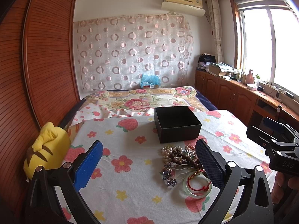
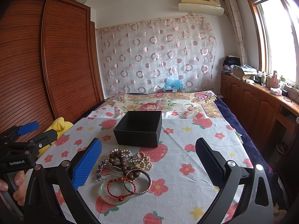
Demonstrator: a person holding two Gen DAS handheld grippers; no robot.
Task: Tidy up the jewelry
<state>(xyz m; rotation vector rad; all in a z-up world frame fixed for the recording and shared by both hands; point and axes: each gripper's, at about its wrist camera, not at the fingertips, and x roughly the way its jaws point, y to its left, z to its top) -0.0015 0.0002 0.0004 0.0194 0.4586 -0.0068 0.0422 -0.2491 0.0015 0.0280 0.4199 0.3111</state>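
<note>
We look along two hand-held grippers over a bed covered by a white cloth [image 2: 196, 149] printed with red strawberries and flowers. Farthest left stands a brown slatted wardrobe [image 2: 46, 65], and below it a yellow plush toy [image 1: 46, 149] rests at the bed's left edge. Next comes our left gripper [image 1: 149, 165], its blue-padded fingers spread wide and holding nothing; in the right wrist view it shows at the left edge, gripped by a hand [image 2: 13, 188]. Near the middle of the cloth lies a pile of jewelry [image 2: 124, 169]: pearl strands, dark wooden beads, a purple flower piece, a pale green bangle [image 2: 114, 199] with a red cord bracelet [image 2: 119, 188] lying over it, and a silver bangle [image 2: 139, 183] just beside. Just behind the pile sits an open black box [image 2: 139, 128], apparently empty. Further right, our right gripper [image 2: 148, 163] is also open wide, empty, hovering above the cloth with the pile between its fingers toward the left one. At the far right, wooden cabinets [image 2: 252, 108] run beneath a bright window [image 2: 280, 33].
</note>
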